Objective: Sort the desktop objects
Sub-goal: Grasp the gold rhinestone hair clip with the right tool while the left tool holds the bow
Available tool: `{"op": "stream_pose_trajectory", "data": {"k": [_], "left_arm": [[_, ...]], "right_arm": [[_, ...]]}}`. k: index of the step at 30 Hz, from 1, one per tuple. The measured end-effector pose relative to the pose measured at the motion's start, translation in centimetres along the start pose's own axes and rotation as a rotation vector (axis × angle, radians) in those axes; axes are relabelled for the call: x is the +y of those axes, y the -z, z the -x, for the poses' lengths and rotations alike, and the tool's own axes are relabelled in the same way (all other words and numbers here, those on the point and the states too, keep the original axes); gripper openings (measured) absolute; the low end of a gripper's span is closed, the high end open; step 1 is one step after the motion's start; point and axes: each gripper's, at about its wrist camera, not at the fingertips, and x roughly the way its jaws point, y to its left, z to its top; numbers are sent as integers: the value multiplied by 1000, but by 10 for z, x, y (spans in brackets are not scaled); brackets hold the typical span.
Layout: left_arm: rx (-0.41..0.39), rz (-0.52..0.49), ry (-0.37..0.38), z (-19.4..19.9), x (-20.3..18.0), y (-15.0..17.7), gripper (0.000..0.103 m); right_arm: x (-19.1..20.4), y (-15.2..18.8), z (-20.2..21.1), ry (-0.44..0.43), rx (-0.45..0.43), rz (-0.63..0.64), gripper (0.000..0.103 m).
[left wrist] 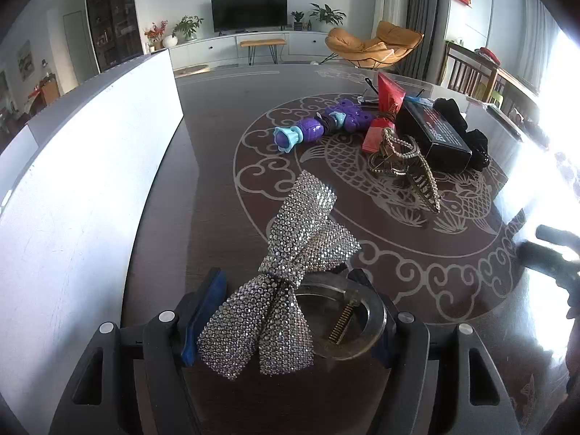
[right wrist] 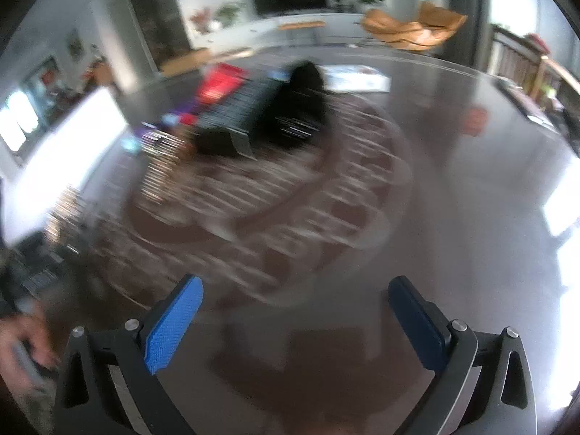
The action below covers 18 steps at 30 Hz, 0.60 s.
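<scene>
Left gripper is clamped on a rhinestone bow hair clip, blue pads pressing its clear curved base from both sides, the sparkly bow fanning up over the dark patterned table. Hard left of it stands a white box wall, just beside the gripper. Moving right across the table, there's the pile: a purple toy, a red packet, a gold pearl claw clip in front, a black box, then black fabric at the far right. Right gripper, seen from its own blurred view, is spread wide and empty, hovering over bare table, well apart from the pile.
</scene>
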Motion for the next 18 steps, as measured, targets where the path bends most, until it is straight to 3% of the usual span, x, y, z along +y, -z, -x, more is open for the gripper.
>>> {"op": "stream_pose_trajectory", "data": {"k": [3, 6, 13, 15, 16, 18], "left_arm": [[1, 0, 0, 0, 0, 0, 68], [1, 0, 0, 0, 0, 0, 68], [1, 1, 0, 0, 0, 0, 68], [1, 1, 0, 0, 0, 0, 68], [2, 1, 0, 0, 0, 0, 68], [2, 1, 0, 0, 0, 0, 68]], "right_arm": [[44, -24, -21, -64, 25, 58, 99], [75, -50, -49, -67, 59, 59, 95], [87, -91, -89, -28, 69, -92, 96], [87, -94, -89, 5, 54, -97, 84], [88, -94, -87, 28, 46, -82, 54], [87, -87, -80, 22, 39, -38, 45]]}}
